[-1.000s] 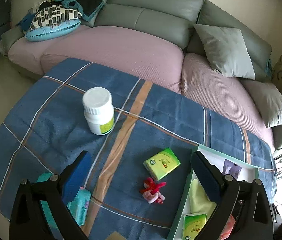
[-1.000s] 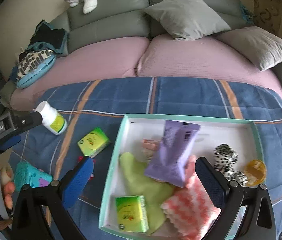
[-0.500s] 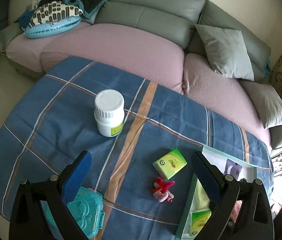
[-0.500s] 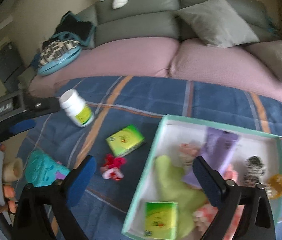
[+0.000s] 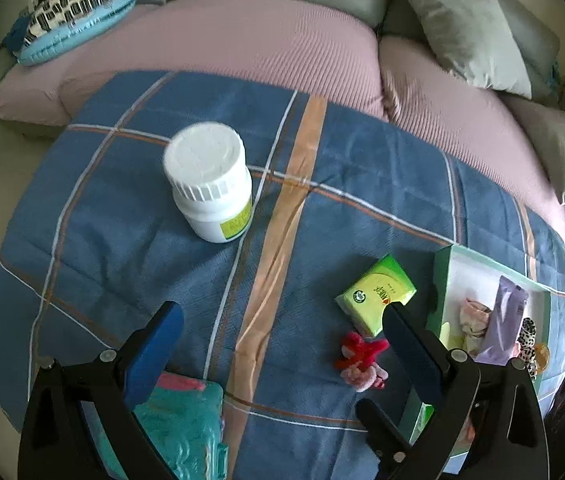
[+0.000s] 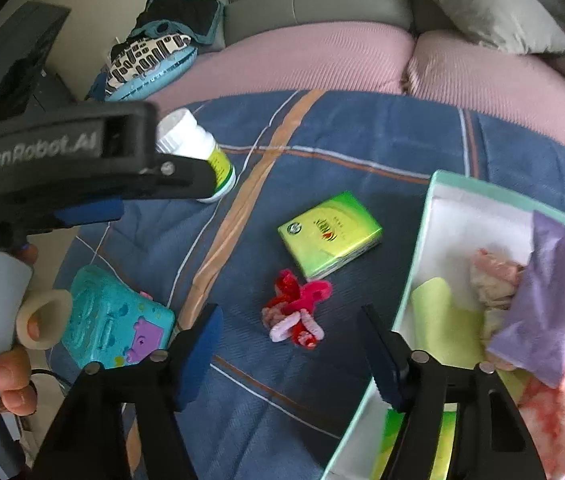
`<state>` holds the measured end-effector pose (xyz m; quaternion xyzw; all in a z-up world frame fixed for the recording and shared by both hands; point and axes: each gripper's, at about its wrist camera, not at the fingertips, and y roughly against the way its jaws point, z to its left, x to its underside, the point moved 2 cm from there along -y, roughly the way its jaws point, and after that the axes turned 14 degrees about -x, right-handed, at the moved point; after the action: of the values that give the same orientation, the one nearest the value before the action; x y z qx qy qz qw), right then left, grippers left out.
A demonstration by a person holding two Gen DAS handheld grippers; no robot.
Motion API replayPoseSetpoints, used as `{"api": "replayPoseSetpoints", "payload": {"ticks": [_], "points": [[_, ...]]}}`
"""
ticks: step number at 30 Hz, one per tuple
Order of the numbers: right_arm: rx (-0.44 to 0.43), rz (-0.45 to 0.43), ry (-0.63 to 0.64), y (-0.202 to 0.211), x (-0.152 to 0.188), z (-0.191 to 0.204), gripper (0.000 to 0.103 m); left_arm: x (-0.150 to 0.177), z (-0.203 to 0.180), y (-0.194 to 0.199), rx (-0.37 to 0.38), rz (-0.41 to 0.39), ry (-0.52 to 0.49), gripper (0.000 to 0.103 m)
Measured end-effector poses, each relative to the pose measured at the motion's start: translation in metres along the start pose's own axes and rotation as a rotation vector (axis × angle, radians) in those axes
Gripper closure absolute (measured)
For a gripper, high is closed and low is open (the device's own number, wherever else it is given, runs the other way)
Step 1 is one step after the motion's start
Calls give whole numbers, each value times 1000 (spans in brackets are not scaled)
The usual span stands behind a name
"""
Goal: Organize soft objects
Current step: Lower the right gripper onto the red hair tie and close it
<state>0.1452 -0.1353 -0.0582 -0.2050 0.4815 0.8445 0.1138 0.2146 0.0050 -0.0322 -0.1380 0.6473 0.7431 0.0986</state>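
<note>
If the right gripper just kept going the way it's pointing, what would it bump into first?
Most likely the red and pink scrunchies, lying on the blue cloth between the fingers' line. The right gripper is closing with nothing between its jaws. Depth is hard to judge; it might meet the cloth just short of them.

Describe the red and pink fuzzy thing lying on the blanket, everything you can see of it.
The red and pink fuzzy thing is a small tangle of soft loops that look like chenille or plush: bright red above, pale pink below. It lies limp on the blue plaid blanket, just below the green tissue pack and left of the box, apart from the box. Nothing grips it; the right gripper hangs above with closing jaws either side, not touching.
</note>
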Motion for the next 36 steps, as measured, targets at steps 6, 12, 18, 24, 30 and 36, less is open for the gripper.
{"api": "replayPoseSetpoints", "payload": {"ticks": [6,12,18,24,30,36], "points": [[4,38,-27,-18,3,-7,52,-4,-9,-14,-11,36,-29,4],[7,56,-33,-24,3,-11,61,-2,-13,-23,2,58,-18,4],[-9,61,-60,-27,4,-20,71,0,-12,-26,12,66,-6,4],[-16,58,-56,-23,5,-22,78,0,-12,-27,23,71,1,4],[-43,35,-61,-12,5,-20,83,-1,-18,-29,44,74,-7,13],[-48,8,-67,4,2,-23,86,-2,-26,-31,63,81,-17,14]]}}
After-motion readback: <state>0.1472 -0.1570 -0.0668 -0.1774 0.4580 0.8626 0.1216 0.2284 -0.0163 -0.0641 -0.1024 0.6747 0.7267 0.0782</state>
